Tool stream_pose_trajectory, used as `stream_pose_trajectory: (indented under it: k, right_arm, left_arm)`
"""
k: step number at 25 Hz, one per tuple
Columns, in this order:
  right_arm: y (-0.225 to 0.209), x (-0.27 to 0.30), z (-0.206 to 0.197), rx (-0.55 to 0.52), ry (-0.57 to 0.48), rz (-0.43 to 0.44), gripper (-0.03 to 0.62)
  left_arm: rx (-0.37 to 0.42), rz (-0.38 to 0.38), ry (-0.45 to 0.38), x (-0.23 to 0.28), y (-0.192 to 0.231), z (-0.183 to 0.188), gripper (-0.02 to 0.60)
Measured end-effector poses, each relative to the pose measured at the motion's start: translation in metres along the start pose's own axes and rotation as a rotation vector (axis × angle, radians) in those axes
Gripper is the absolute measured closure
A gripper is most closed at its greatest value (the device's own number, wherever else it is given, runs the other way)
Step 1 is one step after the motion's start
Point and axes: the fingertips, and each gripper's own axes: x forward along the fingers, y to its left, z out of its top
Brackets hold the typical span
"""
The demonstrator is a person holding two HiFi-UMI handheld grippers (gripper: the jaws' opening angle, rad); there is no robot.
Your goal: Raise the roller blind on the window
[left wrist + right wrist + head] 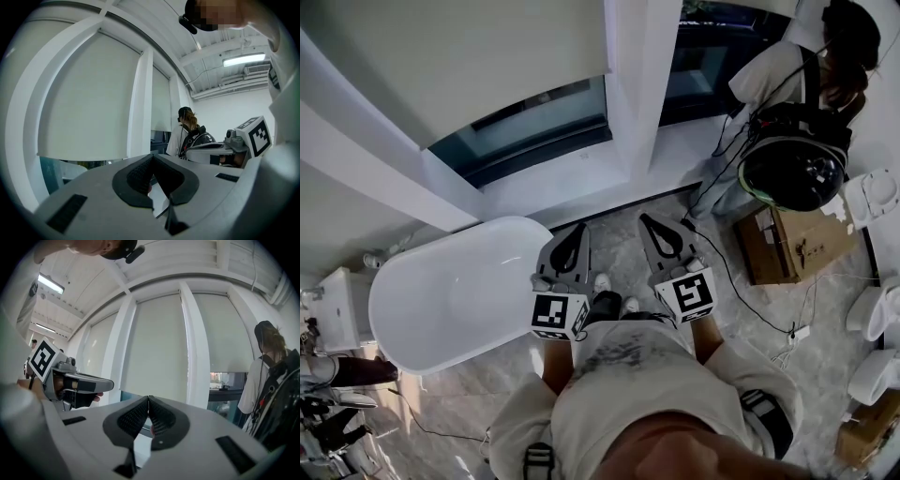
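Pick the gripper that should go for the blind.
Left, though narrowly. Both are shut and empty, side by side; in the head view the left gripper lines up with the blind, the right gripper with the pillar. No cord shows.

no legible text, cardboard box (pixel 792 246) print blurred

The room is bright with soft, even light. Daylight glows through the roller blind (pixel 86 101), and a long ceiling lamp (pixel 244 59) shines white. Both gripper views bend round like a fish eye, with black corners. The head view bends straight lines too. Shadows are faint
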Motion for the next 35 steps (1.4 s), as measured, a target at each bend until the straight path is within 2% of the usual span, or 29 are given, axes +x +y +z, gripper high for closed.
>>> stream_pose_trajectory:
  k: [8, 18, 27, 35]
  right_arm:
    - [-0.016, 0.033, -0.005, -0.012, 0.007, -0.024, 0.531]
    - [-0.039, 0.098, -0.006, -0.012, 0.033, -0.045, 0.531]
    - [-0.047, 0.156, 0.003, -0.033, 0.031, -0.076, 0.531]
    - [-0.052, 0.184, 0.007, -0.023, 0.039, -0.096, 0.531]
  left_arm:
    - [-0.009, -0.015, -0.001, 0.028, 0.024, -0.007, 0.574]
    - [-0.01, -0.03, 0.005, 0.079, 0.076, -0.011, 0.572]
    - [-0.014, -0.054, -0.013, 0.111, 0.13, -0.002, 0.572]
    - [-0.015, -0.067, -0.031, 0.13, 0.159, 0.005, 0.572]
